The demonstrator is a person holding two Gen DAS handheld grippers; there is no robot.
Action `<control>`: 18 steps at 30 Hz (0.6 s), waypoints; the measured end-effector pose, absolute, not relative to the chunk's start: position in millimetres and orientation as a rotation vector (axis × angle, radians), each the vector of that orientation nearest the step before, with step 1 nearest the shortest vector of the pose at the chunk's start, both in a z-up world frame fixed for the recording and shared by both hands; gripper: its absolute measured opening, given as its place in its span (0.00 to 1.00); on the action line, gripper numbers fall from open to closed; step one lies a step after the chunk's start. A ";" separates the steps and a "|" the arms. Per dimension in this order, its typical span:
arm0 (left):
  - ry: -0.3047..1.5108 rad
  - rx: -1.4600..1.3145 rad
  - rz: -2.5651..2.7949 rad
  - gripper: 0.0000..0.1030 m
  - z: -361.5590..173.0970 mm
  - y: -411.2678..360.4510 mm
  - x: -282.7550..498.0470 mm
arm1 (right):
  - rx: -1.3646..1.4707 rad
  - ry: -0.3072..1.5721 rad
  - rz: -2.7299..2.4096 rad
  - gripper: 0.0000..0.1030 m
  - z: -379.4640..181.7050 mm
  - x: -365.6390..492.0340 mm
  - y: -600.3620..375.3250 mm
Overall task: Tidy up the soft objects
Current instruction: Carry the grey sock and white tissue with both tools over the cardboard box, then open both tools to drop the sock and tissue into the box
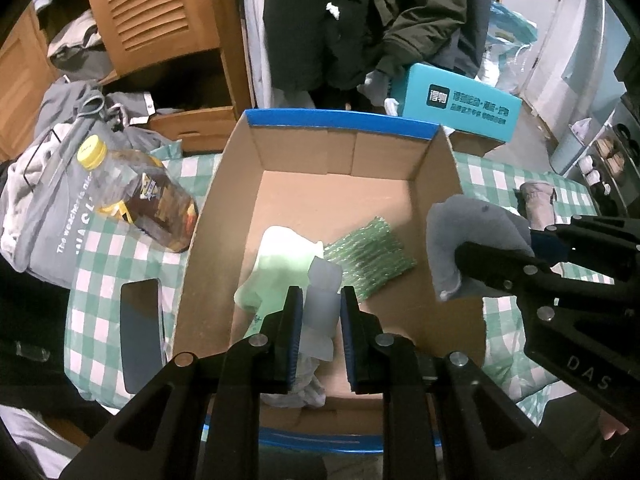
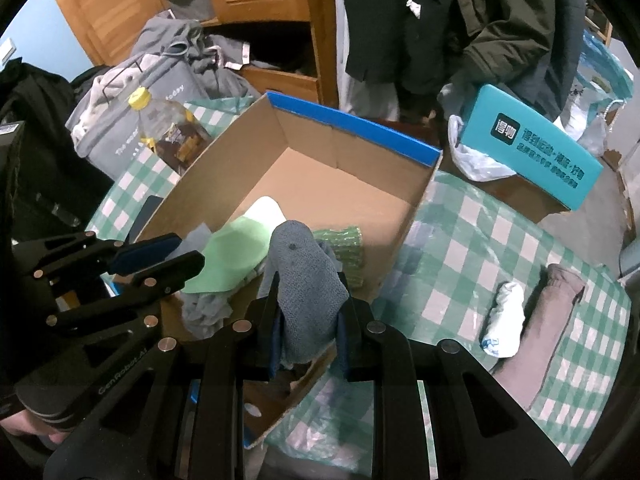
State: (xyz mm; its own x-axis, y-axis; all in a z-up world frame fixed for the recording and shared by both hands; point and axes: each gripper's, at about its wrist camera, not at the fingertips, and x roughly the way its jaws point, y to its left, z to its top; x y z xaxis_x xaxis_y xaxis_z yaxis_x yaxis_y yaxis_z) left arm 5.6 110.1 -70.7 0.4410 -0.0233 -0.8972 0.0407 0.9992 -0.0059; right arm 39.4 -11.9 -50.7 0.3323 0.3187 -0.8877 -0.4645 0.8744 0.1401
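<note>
An open cardboard box (image 1: 440,184) with a blue rim sits on the checked cloth; it also shows in the right wrist view (image 2: 416,196). Inside lie a light green cloth (image 1: 276,264), a green bubble-wrap pad (image 1: 368,256) and a pale grey cloth (image 1: 320,320). My left gripper (image 1: 320,312) is over the box, shut on the pale grey cloth. My right gripper (image 2: 308,292) is shut on a grey knitted sock (image 2: 304,276) at the box's right wall; the sock also shows in the left wrist view (image 1: 460,236).
A yellow-capped bottle (image 1: 140,192) lies left of the box on a grey bag (image 1: 48,216). A dark phone (image 1: 142,332) lies at front left. A white roll (image 2: 506,316) and a brown sock (image 2: 560,292) lie on the cloth at right. A teal box (image 2: 532,148) stands behind.
</note>
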 end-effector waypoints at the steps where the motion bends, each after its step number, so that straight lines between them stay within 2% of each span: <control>1: 1.116 0.016 -0.039 0.18 -71.7 111.6 6.0 | -0.148 1.124 0.515 0.19 -51.7 40.2 -10.7; 6: 1.129 0.006 -0.023 0.24 -75.9 117.7 7.4 | -0.147 1.137 0.513 0.22 -55.9 42.7 -6.5; 9: 1.128 0.004 -0.014 0.28 -76.5 120.1 7.8 | -0.149 1.137 0.514 0.28 -56.4 43.2 -5.3; 11: 1.126 0.003 -0.010 0.40 -76.5 121.4 7.9 | -0.150 1.138 0.511 0.30 -56.6 43.5 -5.1; 13: 1.117 0.005 -0.001 0.46 -75.9 122.3 7.5 | -0.149 1.136 0.508 0.35 -56.7 43.7 -5.0; 18: 1.120 0.003 0.005 0.46 -76.2 124.5 7.7 | -0.144 1.135 0.495 0.42 -57.5 44.6 -6.2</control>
